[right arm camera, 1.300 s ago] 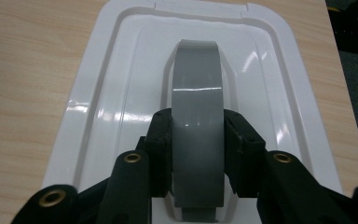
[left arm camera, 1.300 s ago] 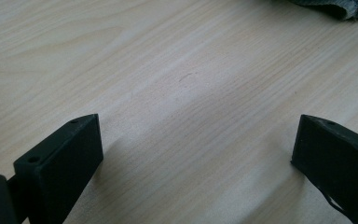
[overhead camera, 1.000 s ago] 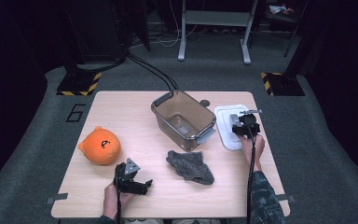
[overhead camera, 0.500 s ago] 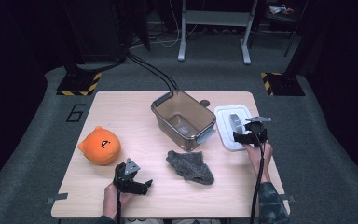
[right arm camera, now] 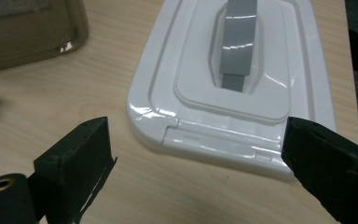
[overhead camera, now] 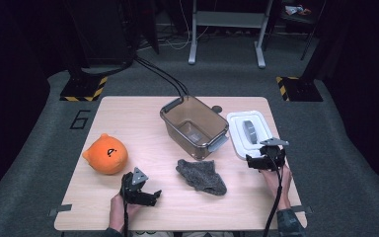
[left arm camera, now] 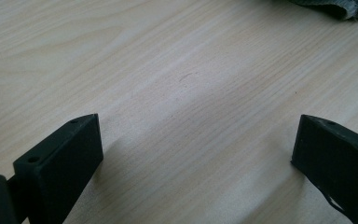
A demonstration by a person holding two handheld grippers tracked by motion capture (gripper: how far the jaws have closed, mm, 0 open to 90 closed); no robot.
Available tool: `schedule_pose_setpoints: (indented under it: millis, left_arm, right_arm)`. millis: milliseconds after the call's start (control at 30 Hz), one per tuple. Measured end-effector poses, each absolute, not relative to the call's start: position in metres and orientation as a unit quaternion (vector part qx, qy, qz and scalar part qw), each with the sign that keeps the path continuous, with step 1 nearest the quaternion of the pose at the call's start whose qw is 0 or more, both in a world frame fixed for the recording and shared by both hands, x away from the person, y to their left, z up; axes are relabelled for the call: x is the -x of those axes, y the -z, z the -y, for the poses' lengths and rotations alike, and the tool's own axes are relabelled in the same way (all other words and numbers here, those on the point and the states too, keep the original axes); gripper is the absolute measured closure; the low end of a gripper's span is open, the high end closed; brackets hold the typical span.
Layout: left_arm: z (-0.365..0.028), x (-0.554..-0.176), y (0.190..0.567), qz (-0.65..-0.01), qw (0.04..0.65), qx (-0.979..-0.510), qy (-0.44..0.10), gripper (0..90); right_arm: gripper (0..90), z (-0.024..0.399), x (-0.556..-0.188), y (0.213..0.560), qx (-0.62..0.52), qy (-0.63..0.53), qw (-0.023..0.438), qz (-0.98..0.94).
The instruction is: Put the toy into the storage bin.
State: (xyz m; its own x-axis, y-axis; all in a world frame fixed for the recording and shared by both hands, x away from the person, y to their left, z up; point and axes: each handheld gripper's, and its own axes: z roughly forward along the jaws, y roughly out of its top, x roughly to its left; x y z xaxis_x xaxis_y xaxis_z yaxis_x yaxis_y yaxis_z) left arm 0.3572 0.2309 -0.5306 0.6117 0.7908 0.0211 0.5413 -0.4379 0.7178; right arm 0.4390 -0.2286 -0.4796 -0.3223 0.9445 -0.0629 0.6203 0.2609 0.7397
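A white lid (overhead camera: 240,129) with a grey handle (overhead camera: 249,129) lies flat on the table's right side, beside a clear brown bin (overhead camera: 193,121). My right gripper (overhead camera: 259,159) sits just short of the lid's near edge. Its jaws have just been opening and stand wide apart with nothing gripped. In the right gripper view (right arm camera: 198,135) the lid (right arm camera: 261,126) lies just ahead of the jaws, untouched. My left gripper (overhead camera: 150,196) rests near the front edge, open over bare wood (left arm camera: 198,135). A grey cloth (overhead camera: 201,175) lies in the middle, with its edge (left arm camera: 335,7) ahead of the left gripper's jaws.
An orange plush toy (overhead camera: 106,154) sits at the table's left. The bin is empty, and its corner (right arm camera: 28,32) shows left of the lid. A small dark disc (overhead camera: 217,109) lies behind the bin. Dark floor surrounds the wooden table (overhead camera: 128,118).
My right gripper has drawn back from over the lid toward the table's near edge, and its jaws have opened. The left gripper has stayed put.
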Motion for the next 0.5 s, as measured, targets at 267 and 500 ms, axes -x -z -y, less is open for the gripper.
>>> schedule_pose_setpoints:
  millis: [267, 500]
  left_arm:
    - [-0.231, -0.357, 0.53, -0.402, 0.345, -0.829, -0.18, 1.1]
    - [-0.232, -0.356, 0.53, -0.405, 0.348, -0.827, -0.175, 1.5]
  right_arm:
    - [4.7, 0.225, -0.417, 0.494, -0.509, -0.306, 0.26, -0.762]
    - [3.4, 0.224, -0.402, 0.509, -0.5, -0.296, 0.267, -0.769]
